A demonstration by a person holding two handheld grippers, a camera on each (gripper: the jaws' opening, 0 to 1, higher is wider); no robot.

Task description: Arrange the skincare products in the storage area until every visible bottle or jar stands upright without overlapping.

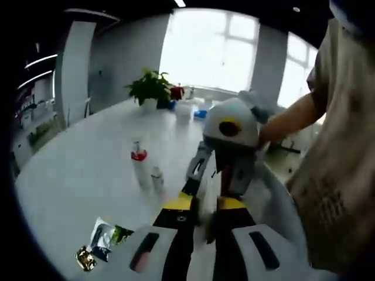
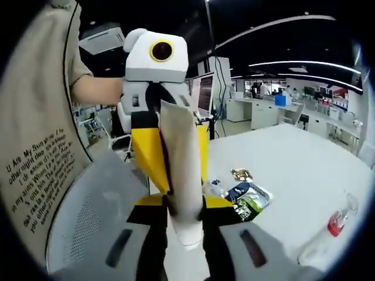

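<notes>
A white tube (image 2: 183, 175) stands between the jaws of the right gripper (image 2: 184, 225) at the centre of the right gripper view, cap end down; the jaws appear closed on it. It is lifted off the white counter (image 2: 293, 170), so it is not yet set down.

In the left gripper view, the left gripper (image 1: 202, 219) rises from the bottom centre. Its jaws sit close together, and I cannot tell whether they hold anything (the other gripper crowds in just beyond them).

Left of centre there, a clear bottle with a red cap (image 1: 140, 167) stands upright, with a small pale bottle (image 1: 157, 178) just beside it, apart. At the lower left lie some flat sachets (image 1: 101, 243). No tray or box shows, and what the bottles hold is unclear.

My judgement: partly done; two stand, the tube remains to be placed.

A potted plant (image 1: 150, 89) sits at the upper centre.
</notes>
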